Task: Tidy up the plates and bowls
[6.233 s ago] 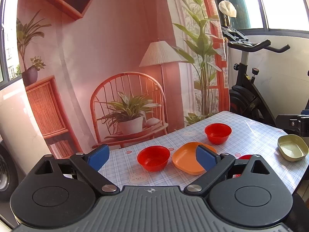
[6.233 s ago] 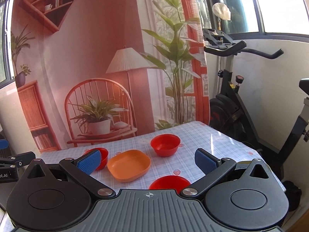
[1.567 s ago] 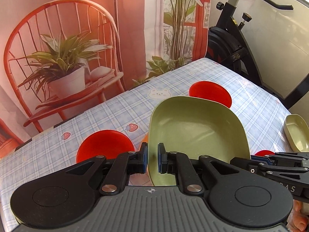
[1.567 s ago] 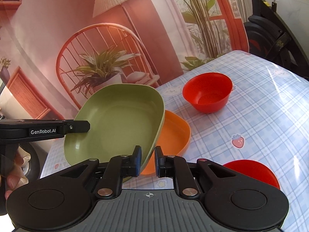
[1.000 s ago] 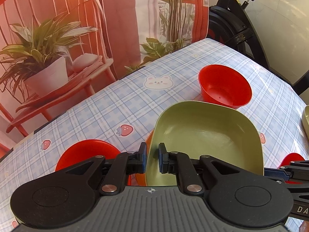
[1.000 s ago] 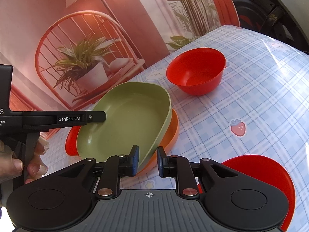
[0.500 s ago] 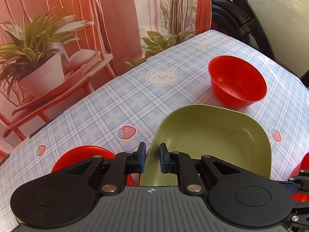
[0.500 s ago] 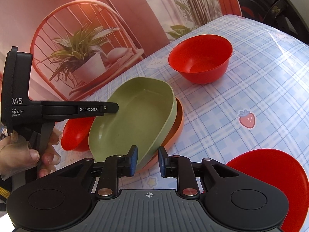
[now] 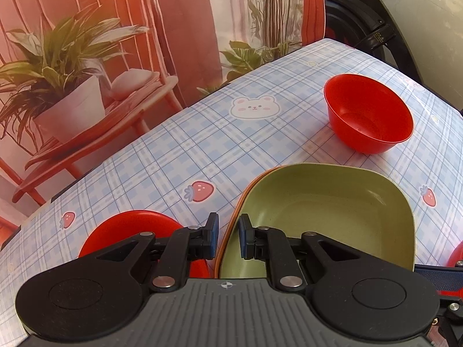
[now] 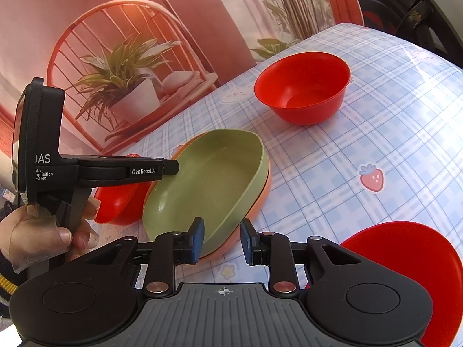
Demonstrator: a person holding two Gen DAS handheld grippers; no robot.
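Left hand-held gripper: jaws narrowly parted astride near rim of green plate; contact with rim hard to judge. Right hand-held gripper: jaws parted, straddling plate's edge, not gripping. Green plate nested in orange plate on checked desk. Red bowl well beyond; another red bowl left of stack.

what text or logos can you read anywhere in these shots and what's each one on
"GenRobot.AI": white print on the side of the left gripper, seen from the right wrist view.
"DAS": partly cut off, on the black camera block behind that gripper.
"ata / cquisition / ystem": small lines beneath it, first letters hidden.
The tablecloth shows only bear and strawberry pictures, no words.
No text on the bowls or plates.
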